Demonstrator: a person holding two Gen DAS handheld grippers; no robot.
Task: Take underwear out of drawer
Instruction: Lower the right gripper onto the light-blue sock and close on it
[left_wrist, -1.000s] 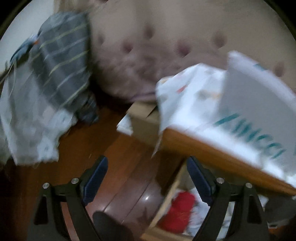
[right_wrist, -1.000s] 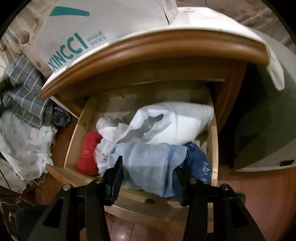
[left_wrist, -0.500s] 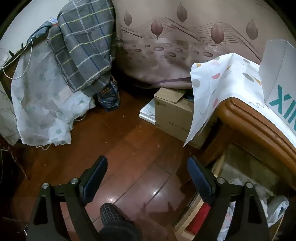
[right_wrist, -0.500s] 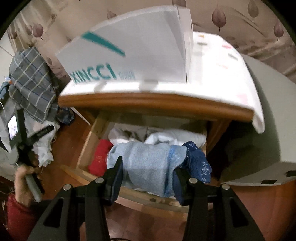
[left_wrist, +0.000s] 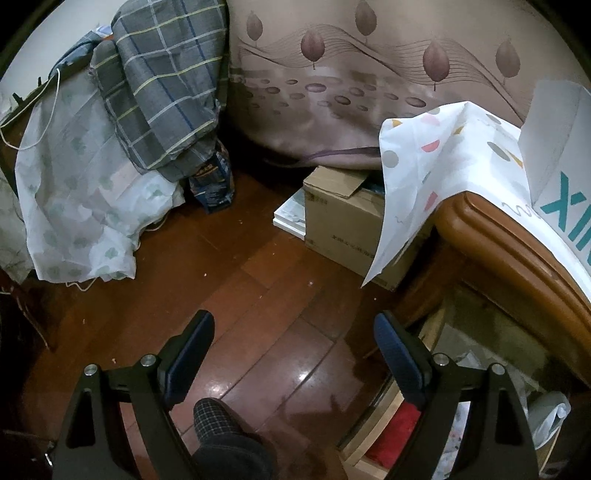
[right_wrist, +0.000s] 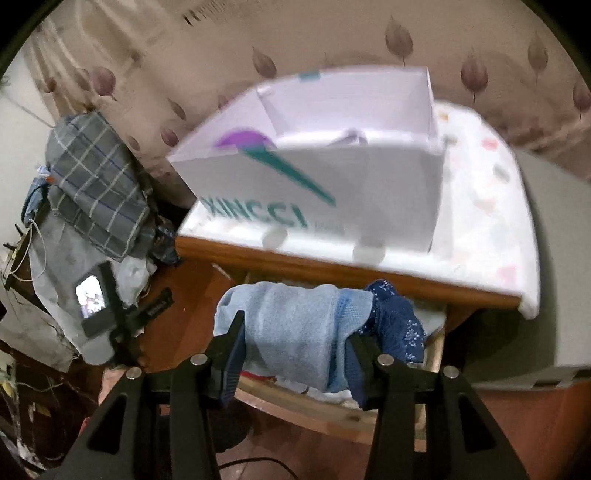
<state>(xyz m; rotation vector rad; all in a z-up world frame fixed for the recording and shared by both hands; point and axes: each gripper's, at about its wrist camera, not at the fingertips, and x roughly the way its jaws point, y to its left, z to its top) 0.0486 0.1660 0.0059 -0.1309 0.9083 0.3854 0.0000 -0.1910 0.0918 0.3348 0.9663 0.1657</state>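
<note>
Through my left wrist camera I see my left hand-held gripper (left_wrist: 293, 334) spread wide with nothing between its two fingers, hanging over the wooden floor (left_wrist: 236, 295). One cardboard box (left_wrist: 340, 218) stands on the floor at one o'clock, its flap partly lifted; what is in it I cannot tell. One patterned cloth (left_wrist: 424, 173) hangs off the corner of the nightstand (left_wrist: 517, 258) at three o'clock, and one white shoe box (left_wrist: 554, 147) with teal letters sits on top of it. At five o'clock the open drawer (left_wrist: 373, 446) shows one red garment (left_wrist: 395, 432) and some white cloth inside. At eleven o'clock one plaid garment (left_wrist: 162, 92) lies over a pale sheet. My slippered foot (left_wrist: 218, 421) shows at six o'clock.

Through my right wrist camera, my right hand-held gripper (right_wrist: 297, 334) is pinching a bundle of underwear: one light blue piece (right_wrist: 291, 332) and one dark blue dotted piece (right_wrist: 395, 325), two that I can count. The bundle hangs between the two fingers, lifted above the front of the drawer (right_wrist: 325, 410), where more pale cloth remains in it. The shoe box (right_wrist: 332, 177) at twelve o'clock is blurred, open on top, with something white in it that I cannot make out. My left hand-held gripper (right_wrist: 110, 310) shows at nine o'clock.
</note>
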